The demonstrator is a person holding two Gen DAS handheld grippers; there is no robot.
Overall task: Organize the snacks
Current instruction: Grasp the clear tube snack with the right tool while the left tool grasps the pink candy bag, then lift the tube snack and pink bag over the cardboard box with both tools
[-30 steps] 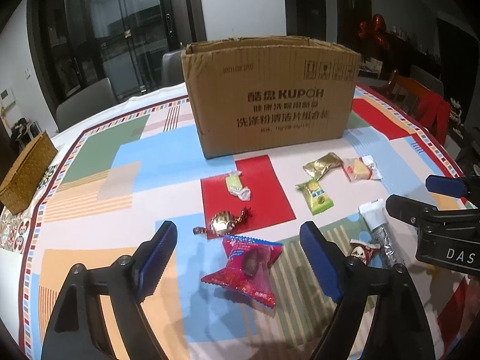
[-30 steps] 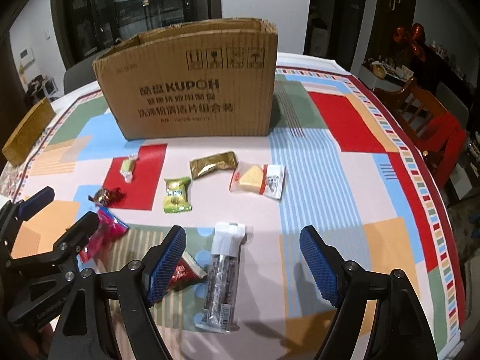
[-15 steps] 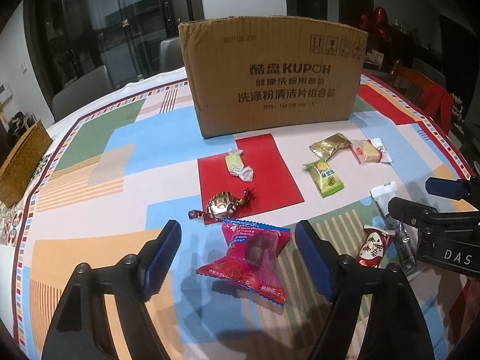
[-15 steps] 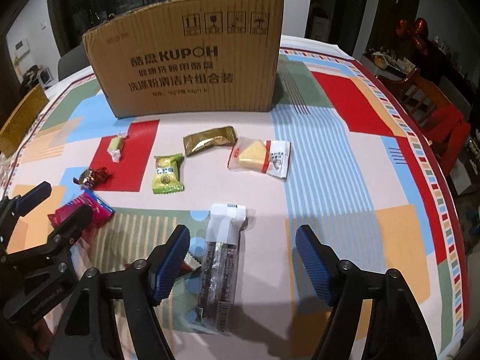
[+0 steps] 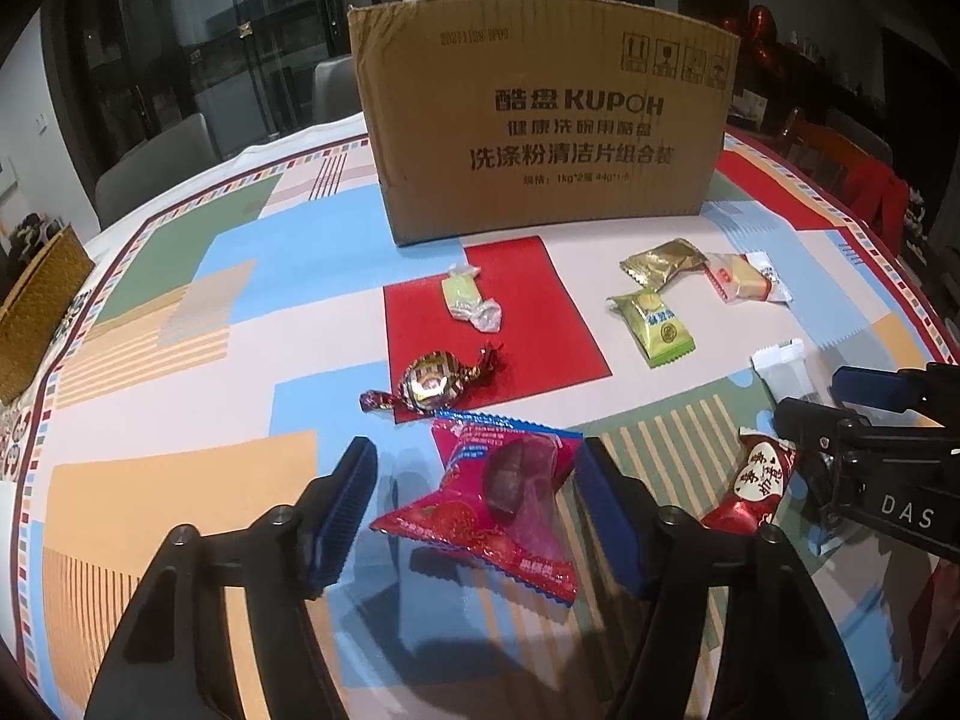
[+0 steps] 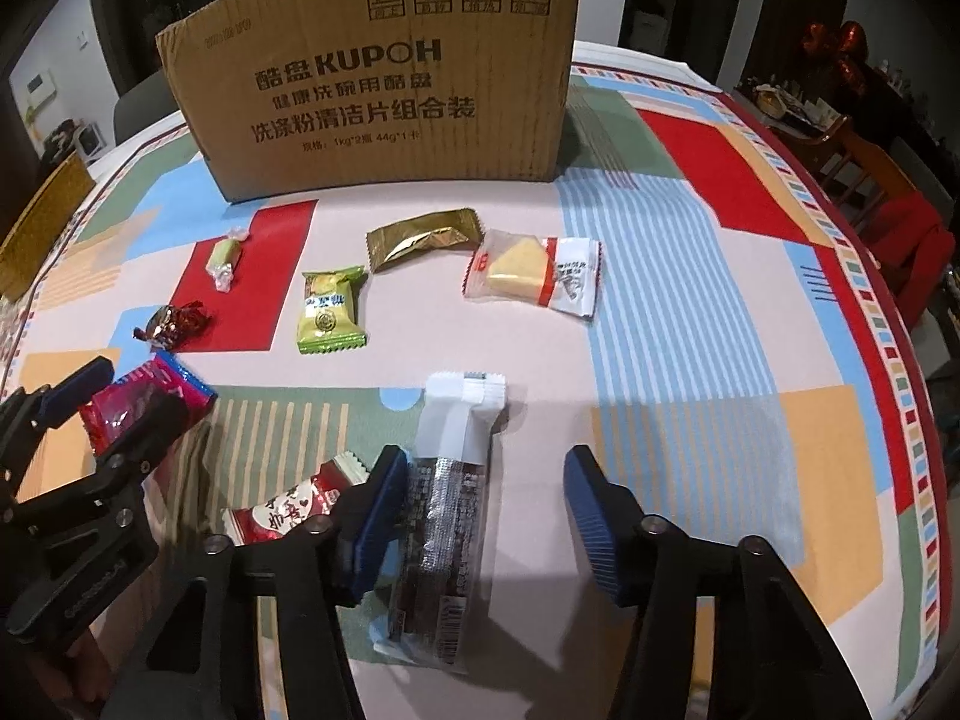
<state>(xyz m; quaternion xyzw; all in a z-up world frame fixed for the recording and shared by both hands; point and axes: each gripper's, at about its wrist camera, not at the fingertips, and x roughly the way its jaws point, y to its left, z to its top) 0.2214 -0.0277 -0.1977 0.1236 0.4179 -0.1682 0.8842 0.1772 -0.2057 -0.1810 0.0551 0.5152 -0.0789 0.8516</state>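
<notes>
Cardboard box [image 5: 540, 114] upright (inside unseen), snacks outside – tablecloth [image 5: 180, 396].

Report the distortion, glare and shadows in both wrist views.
Left wrist view: fisheye bends the cardboard box top into an arch, corners go black, glare sits on the red snack packet. Right wrist view: same bowing, glare on the long clear-wrapped bar, gripper shadows fall on the tablecloth.

Left claw [image 5: 474, 516]: black arms, ribbed blue pads, screws.
</notes>
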